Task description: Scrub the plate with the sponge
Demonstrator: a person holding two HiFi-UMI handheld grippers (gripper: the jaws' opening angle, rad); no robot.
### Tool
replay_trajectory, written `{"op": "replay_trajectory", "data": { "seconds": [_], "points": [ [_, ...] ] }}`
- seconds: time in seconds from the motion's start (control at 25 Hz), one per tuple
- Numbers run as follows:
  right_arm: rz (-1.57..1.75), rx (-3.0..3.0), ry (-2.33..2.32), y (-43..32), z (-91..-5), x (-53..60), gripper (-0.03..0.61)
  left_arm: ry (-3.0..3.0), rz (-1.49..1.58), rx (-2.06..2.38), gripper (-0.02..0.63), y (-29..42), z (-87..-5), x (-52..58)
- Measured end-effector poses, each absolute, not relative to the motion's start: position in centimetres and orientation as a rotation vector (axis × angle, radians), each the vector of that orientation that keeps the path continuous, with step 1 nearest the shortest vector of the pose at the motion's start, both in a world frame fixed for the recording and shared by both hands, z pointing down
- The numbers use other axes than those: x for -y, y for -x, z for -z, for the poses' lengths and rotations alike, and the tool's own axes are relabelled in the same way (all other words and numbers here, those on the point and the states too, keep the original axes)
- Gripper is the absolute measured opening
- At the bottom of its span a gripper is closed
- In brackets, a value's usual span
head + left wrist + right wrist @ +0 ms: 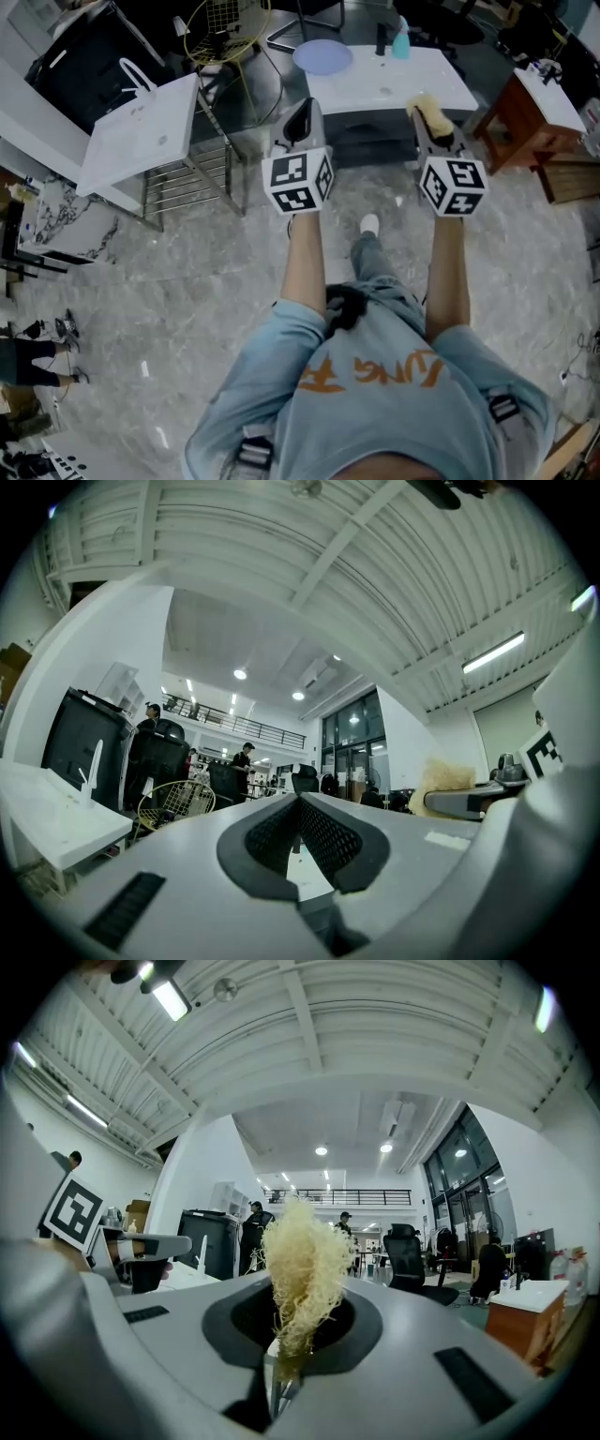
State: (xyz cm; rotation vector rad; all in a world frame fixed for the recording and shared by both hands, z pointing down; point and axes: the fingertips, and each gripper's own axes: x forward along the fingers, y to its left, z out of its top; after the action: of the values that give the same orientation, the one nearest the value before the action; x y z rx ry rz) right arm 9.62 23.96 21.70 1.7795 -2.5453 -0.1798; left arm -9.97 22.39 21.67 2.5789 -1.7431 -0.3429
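Note:
A pale blue plate (322,56) lies at the left end of a white table (412,82), well ahead of both grippers. The person holds both grippers up at chest height, pointing level across the room. My right gripper (433,117) (292,1321) is shut on a yellowish fibrous sponge (427,105) (302,1265), which sticks up from between its jaws. My left gripper (298,120) (302,808) is shut with nothing between its black pads. The left gripper view also catches the sponge (446,778) off to the right. The plate shows in neither gripper view.
A teal bottle (401,42) stands on the white table behind the plate. A white stand on a metal frame (141,131) is at the left, a wire basket (221,23) behind it, and a brown wooden table (527,111) at the right. People stand in the distance.

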Motion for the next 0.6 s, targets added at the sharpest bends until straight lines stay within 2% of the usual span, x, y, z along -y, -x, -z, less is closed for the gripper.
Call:
{"op": "replay_trajectory", "data": {
  "seconds": [0.6],
  "points": [
    [-0.008,2.614,-1.695,-9.3,-27.9,-7.6,0.031,-2.573,0.171,1.807,0.003,8.9,-25.4,-9.9]
  ]
}}
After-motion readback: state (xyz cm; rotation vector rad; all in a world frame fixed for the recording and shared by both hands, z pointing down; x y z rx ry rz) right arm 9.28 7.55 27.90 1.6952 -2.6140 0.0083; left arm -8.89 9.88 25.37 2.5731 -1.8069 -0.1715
